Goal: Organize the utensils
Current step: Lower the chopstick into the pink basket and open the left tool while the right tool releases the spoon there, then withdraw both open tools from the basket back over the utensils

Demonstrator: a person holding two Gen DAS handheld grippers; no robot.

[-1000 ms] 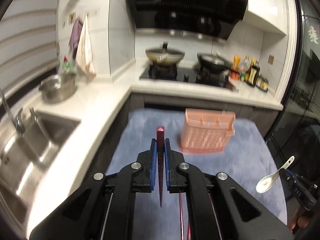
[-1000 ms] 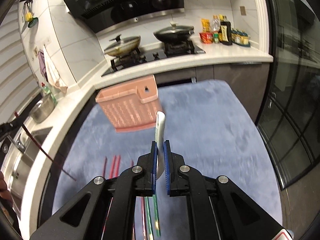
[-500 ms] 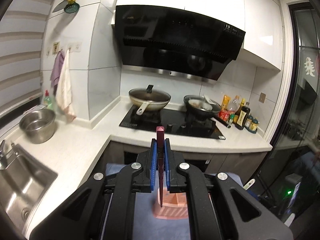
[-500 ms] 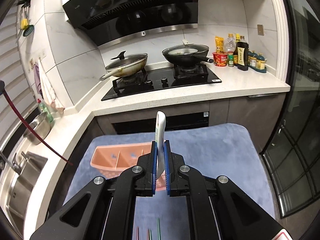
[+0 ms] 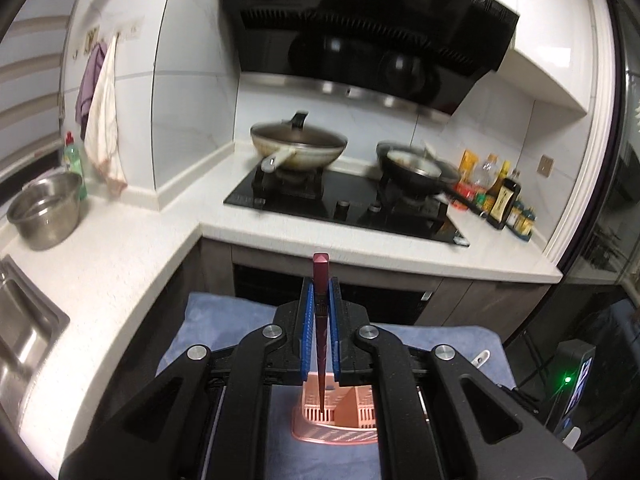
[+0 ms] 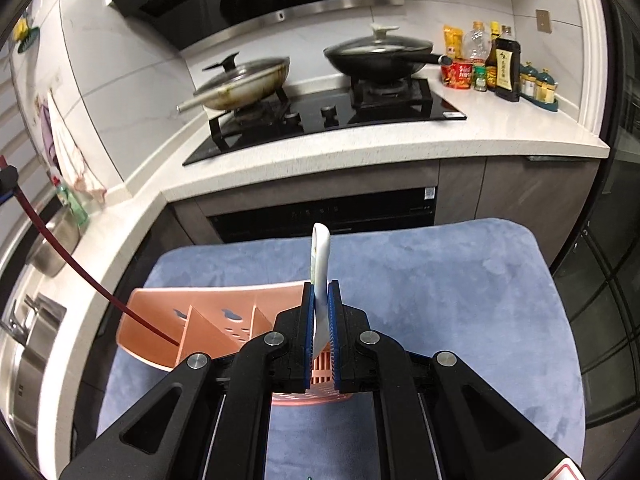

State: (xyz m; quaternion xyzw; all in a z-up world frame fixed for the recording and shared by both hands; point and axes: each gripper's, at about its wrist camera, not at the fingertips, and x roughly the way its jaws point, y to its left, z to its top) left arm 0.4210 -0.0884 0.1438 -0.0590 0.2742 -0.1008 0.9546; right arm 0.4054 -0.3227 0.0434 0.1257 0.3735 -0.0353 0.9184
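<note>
Now: left tongs (image 5: pixel 320 334) pinch dark-red chopstick (image 5: pixel 320 320) — tip inside pink slotted plastic caddy (image 6: pixel 208 320); right tongs (image 6: pixel 320 334) pinch white ceramic spoon (image 6: pixel 320 272) above it. Lower each straight, release gently.

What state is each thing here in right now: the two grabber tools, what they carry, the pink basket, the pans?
Left gripper: shut on the red chopstick.
Red chopstick: held upright, tip down inside the basket.
Right gripper: shut on the white spoon.
White spoon: held handle-up over the basket.
Pink basket: upright on the blue mat.
Left pan: lid on.
Right pan: lid on.
</note>
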